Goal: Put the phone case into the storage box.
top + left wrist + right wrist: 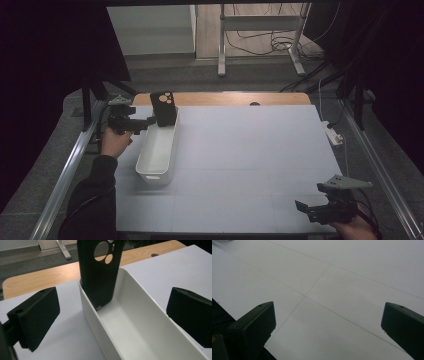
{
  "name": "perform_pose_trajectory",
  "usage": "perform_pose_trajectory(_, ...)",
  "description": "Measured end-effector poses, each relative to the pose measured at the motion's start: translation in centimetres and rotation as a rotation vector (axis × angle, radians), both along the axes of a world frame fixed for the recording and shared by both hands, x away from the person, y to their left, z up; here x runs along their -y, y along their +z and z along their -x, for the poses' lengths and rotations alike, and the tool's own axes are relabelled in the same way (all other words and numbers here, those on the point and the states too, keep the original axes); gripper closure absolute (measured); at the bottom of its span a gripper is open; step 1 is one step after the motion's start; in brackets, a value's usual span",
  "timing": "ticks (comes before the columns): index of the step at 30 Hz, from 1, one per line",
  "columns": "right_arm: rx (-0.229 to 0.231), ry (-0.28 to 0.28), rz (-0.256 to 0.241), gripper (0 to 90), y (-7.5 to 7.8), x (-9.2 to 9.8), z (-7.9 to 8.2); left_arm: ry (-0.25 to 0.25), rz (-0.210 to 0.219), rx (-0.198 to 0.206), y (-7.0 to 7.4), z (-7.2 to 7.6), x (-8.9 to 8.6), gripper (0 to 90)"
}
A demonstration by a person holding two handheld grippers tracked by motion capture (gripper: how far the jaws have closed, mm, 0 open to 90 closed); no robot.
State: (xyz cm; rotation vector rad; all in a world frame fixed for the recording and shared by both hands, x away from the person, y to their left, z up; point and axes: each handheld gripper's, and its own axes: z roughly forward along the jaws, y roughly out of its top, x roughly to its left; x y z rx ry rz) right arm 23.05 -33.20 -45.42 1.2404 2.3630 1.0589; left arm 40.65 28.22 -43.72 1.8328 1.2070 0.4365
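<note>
A black phone case (163,108) (100,270) with round camera holes stands upright, leaning against the far end wall inside a long white bin (159,150) (140,322). My left gripper (145,122) (112,320) is open just left of the bin's far end, its jaws wide apart on either side of the bin in the left gripper view, touching nothing. My right gripper (302,206) (327,327) is open low over the white table sheet (250,150) (342,277) at the near right corner, with nothing between its jaws.
A bare wooden strip of tabletop (225,98) (50,275) runs along the far edge behind the sheet. A white power strip (334,134) lies off the right edge. Metal rails (67,170) flank the table. A stand and cables (260,45) sit on the floor beyond.
</note>
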Motion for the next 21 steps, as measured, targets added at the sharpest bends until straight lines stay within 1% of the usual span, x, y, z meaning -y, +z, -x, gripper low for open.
perform_pose_trajectory(2, 0.000, 0.000, 0.000, 0.0, 0.0, 0.0, 0.0, -0.002, -0.005, -0.001, 0.0, 0.3, 0.0, 0.0)
perform_pose_trajectory(3, 0.000, 0.000, -0.001, 0.0, 0.0, 0.0, 0.0, -0.005, -0.001, 0.002, 0.0, 0.6, 0.0, 0.0)
perform_pose_trajectory(5, 0.001, 0.000, -0.001, 0.0, 0.0, 0.0, 0.0, -0.007, 0.001, 0.002, 0.0, 0.7, 0.0, 0.0)
perform_pose_trajectory(7, 0.001, -0.001, -0.001, 0.0, 0.0, 0.0, 0.0, -0.009, 0.013, 0.013, 0.0, 1.1, -0.1, 0.0)
perform_pose_trajectory(11, 0.002, 0.000, 0.001, 0.0, 0.0, 0.0, 0.0, -0.013, 0.012, 0.019, 0.0, 1.6, -0.1, 0.0)
perform_pose_trajectory(15, 0.002, 0.001, 0.002, 0.0, 0.0, -0.1, 0.0, -0.025, 0.030, 0.021, 0.0, 2.2, -0.1, 0.0)
perform_pose_trajectory(21, 0.003, 0.001, 0.004, 0.0, 0.0, -0.1, 0.0, -0.029, 0.035, 0.032, 0.0, 3.4, 0.1, 0.0)
